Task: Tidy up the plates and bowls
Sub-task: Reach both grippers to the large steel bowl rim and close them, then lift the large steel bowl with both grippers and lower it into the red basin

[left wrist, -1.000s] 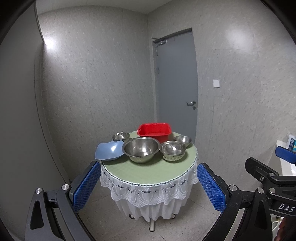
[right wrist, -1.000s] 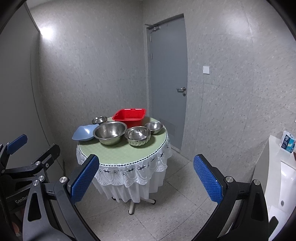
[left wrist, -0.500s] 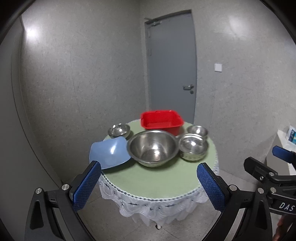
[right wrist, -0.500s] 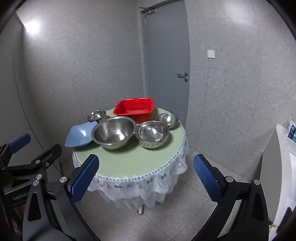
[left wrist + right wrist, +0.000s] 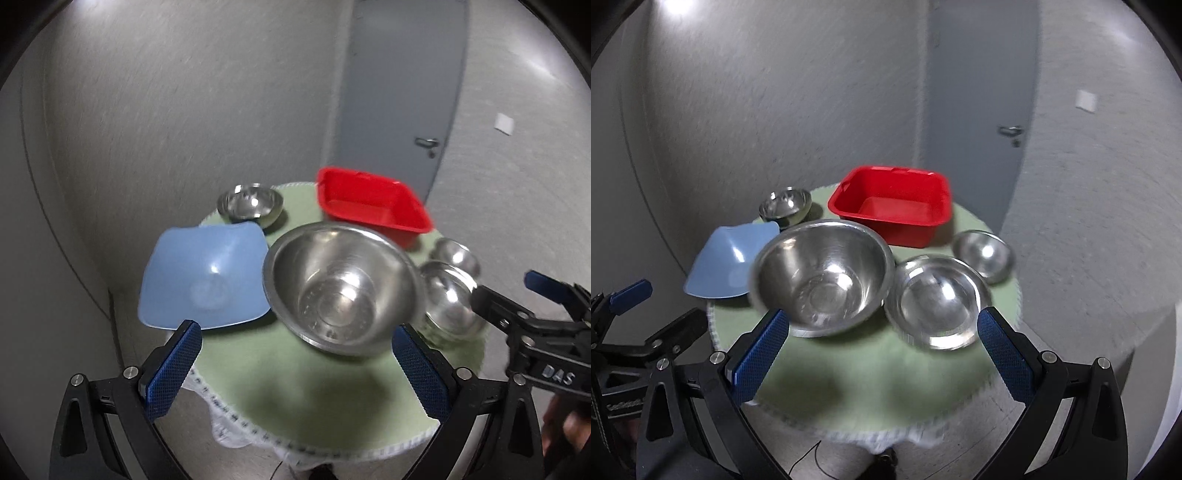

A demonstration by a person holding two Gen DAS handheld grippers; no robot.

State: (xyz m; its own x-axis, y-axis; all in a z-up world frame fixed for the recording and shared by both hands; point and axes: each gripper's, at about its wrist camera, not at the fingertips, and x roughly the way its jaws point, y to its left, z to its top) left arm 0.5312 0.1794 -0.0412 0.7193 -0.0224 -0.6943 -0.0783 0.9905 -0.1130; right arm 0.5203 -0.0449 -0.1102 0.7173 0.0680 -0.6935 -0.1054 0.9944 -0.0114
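A round table with a green cloth (image 5: 303,391) (image 5: 871,373) holds a large steel bowl (image 5: 340,288) (image 5: 820,273), a blue square plate (image 5: 203,277) (image 5: 727,266), a medium steel bowl (image 5: 450,302) (image 5: 938,299), two small steel bowls (image 5: 251,203) (image 5: 984,254) and a red plastic tub (image 5: 373,203) (image 5: 890,206). My left gripper (image 5: 295,365) is open and empty above the table's near edge, in front of the large bowl. My right gripper (image 5: 882,354) is open and empty in front of the large and medium bowls.
Grey walls stand close behind the table, with a grey door (image 5: 399,92) (image 5: 975,103) at the back right. The right gripper's body (image 5: 535,332) shows at the right of the left wrist view. The left gripper's body (image 5: 631,332) shows at the left of the right wrist view.
Both grippers have moved forward towards the table and now hang over its near edge. The bowls look much larger. Both stay open.
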